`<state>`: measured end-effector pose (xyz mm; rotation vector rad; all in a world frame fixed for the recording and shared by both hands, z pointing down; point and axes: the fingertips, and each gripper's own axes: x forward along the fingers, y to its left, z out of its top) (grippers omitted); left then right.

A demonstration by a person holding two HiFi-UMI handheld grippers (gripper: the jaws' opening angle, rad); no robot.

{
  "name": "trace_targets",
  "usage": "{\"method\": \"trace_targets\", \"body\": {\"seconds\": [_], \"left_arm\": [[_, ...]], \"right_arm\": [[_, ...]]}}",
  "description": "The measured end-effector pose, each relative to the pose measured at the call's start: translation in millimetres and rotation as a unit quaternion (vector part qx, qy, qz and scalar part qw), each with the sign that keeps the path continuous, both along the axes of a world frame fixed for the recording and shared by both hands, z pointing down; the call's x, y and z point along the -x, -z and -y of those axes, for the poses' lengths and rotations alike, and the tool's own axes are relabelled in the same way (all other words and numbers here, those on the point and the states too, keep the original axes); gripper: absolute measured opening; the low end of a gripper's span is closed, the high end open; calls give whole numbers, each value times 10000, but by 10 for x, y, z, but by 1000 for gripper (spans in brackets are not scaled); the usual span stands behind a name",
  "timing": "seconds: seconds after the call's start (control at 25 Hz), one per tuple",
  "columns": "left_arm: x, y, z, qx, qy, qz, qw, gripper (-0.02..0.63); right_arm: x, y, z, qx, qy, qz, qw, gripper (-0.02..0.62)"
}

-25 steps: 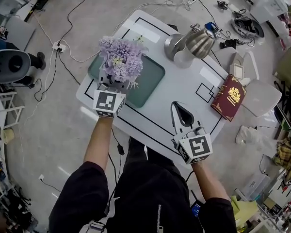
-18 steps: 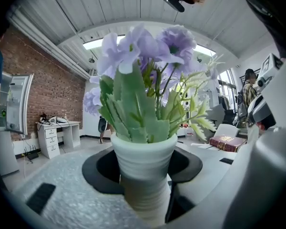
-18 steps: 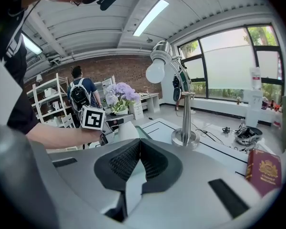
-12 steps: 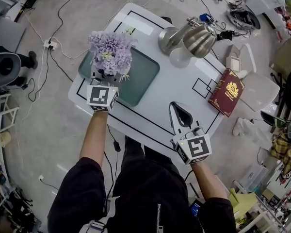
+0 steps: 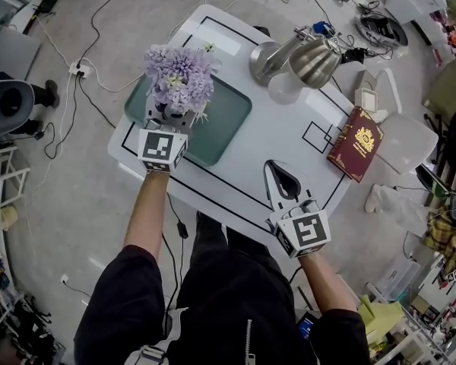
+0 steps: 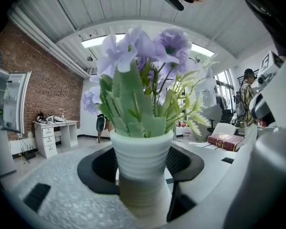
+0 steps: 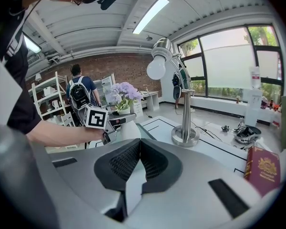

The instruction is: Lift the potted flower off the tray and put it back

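The potted flower (image 5: pixel 178 82), lilac blooms in a ribbed white pot (image 6: pixel 140 156), stands at the left end of the dark green tray (image 5: pixel 229 120). My left gripper (image 5: pixel 175 120) reaches in from the near side with the pot between its jaws. The jaws are opening, and thin gaps show on both sides of the pot. My right gripper (image 5: pixel 280 167) hovers over the white table's near right part, shut and empty, its pads meeting at the tip (image 7: pixel 139 144). In the right gripper view the flower (image 7: pixel 123 92) shows at far left.
A silver desk lamp (image 5: pixel 308 59) stands behind the tray on the white table (image 5: pixel 289 128). A dark red book (image 5: pixel 357 147) hangs over the table's right edge. Cables and a power strip (image 5: pixel 80 71) lie on the floor around it.
My left gripper has come down with the potted flower onto the tray's left end. The right gripper has stayed where it was.
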<state>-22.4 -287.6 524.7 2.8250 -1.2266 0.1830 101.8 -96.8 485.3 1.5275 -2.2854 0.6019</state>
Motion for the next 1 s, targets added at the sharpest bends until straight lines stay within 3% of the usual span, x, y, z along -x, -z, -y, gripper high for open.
{"method": "trace_targets", "body": {"seconds": [0.68, 0.8, 0.92, 1.0], "left_arm": [[445, 200, -582, 41, 368, -72, 9993, 272], [516, 300, -802, 38, 366, -80, 9993, 189], [527, 428, -1009, 25, 247, -40, 9997, 44], [529, 536, -1125, 17, 189, 7, 9998, 15]], "right_arm": [[305, 202, -110, -333, 260, 181, 9989, 8], [427, 291, -140, -438, 388, 241, 9980, 8], [519, 381, -184, -556, 513, 306, 9967, 8], [575, 456, -214, -638, 582, 353, 9956, 8]]}}
